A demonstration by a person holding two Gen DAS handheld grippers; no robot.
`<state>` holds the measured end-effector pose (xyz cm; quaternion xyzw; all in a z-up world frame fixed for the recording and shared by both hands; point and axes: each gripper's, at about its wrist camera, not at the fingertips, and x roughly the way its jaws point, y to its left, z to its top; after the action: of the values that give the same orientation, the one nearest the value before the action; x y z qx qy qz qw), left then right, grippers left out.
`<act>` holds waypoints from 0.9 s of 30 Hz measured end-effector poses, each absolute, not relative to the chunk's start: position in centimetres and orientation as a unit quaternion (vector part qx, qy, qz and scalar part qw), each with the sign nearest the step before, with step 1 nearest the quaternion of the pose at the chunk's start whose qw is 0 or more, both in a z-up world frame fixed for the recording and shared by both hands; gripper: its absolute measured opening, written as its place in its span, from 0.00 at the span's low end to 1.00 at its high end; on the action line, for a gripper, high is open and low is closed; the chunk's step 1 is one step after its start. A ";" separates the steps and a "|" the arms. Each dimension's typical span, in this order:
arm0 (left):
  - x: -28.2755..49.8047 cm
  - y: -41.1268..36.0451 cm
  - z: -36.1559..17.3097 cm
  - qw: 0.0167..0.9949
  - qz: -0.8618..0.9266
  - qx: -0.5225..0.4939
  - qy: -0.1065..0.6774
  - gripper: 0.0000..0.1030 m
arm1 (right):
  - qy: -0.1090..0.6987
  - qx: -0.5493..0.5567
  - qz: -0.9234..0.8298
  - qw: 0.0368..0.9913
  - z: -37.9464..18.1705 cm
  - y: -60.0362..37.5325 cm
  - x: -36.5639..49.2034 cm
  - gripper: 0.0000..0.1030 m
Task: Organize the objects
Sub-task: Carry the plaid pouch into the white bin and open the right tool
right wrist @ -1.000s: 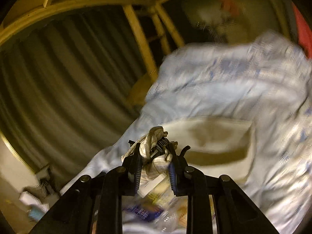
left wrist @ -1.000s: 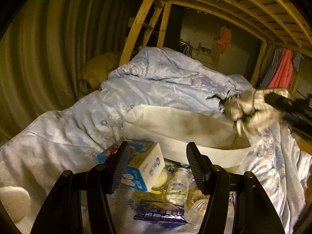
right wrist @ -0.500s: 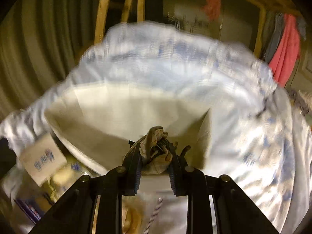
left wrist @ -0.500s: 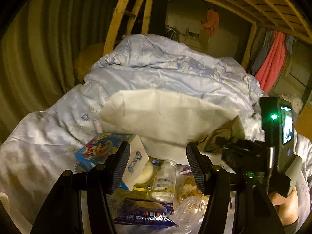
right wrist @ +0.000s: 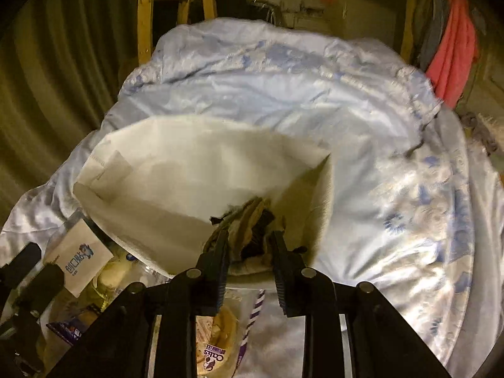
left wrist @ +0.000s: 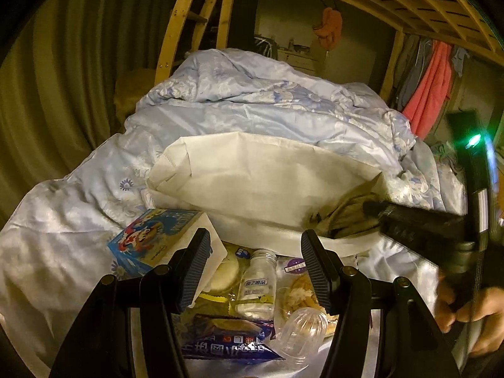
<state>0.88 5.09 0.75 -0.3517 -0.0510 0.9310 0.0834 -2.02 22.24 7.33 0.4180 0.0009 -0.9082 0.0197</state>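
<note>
A white fabric bag (left wrist: pixel 252 182) (right wrist: pixel 189 163) lies open on the bed. My right gripper (right wrist: pixel 250 239) (left wrist: pixel 370 208) reaches into the bag's right corner, and a crumpled beige and dark cloth bundle (right wrist: pixel 249 217) (left wrist: pixel 343 217) sits between its pads. Its jaws are opening, though the pads still touch the cloth. My left gripper (left wrist: pixel 255 236) stands open and holds nothing. It hovers over a pile in front of the bag: a blue carton (left wrist: pixel 157 236), a small white bottle (left wrist: pixel 256 286), a blue snack packet (left wrist: pixel 226 343), a clear plastic cup (left wrist: pixel 299 324) and a wrapped bun (left wrist: pixel 299 289).
A pale blue quilt (left wrist: pixel 267 107) covers the bed behind and around the bag. Wooden ladder posts (left wrist: pixel 176 28) and a curtain (left wrist: pixel 47 94) stand at the left. Pink clothing (left wrist: pixel 431 88) hangs at the right. A person's hand (left wrist: pixel 472 308) grips the right tool.
The right gripper came down from above the bag with the cloth bundle and now sits in the bag's right corner. The left gripper drifted slightly toward the pile.
</note>
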 end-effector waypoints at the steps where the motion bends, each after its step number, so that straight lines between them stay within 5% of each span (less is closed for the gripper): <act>1: 0.9 5.1 0.8 0.084 0.932 -0.350 -0.050 0.58 | 0.000 0.406 -0.914 0.019 8.1 22.3 -1.6 0.25; 6: 1.2 5.2 1.1 0.084 0.934 -0.344 -0.045 0.58 | -0.013 0.362 -0.929 0.068 11.8 22.2 0.9 0.69; 16: 0.5 4.8 -0.5 0.033 0.925 -0.379 0.000 0.56 | 0.064 0.385 -0.901 0.188 9.4 18.0 1.1 0.75; 27: 0.6 2.5 -0.5 0.021 0.924 -0.380 -0.044 0.56 | 0.189 0.330 -0.921 0.081 10.0 15.8 2.3 0.75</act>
<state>0.59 2.49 -0.55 -0.3799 -0.0439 0.9237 0.0206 2.26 15.79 10.01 0.3296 0.1894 -0.9213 0.0813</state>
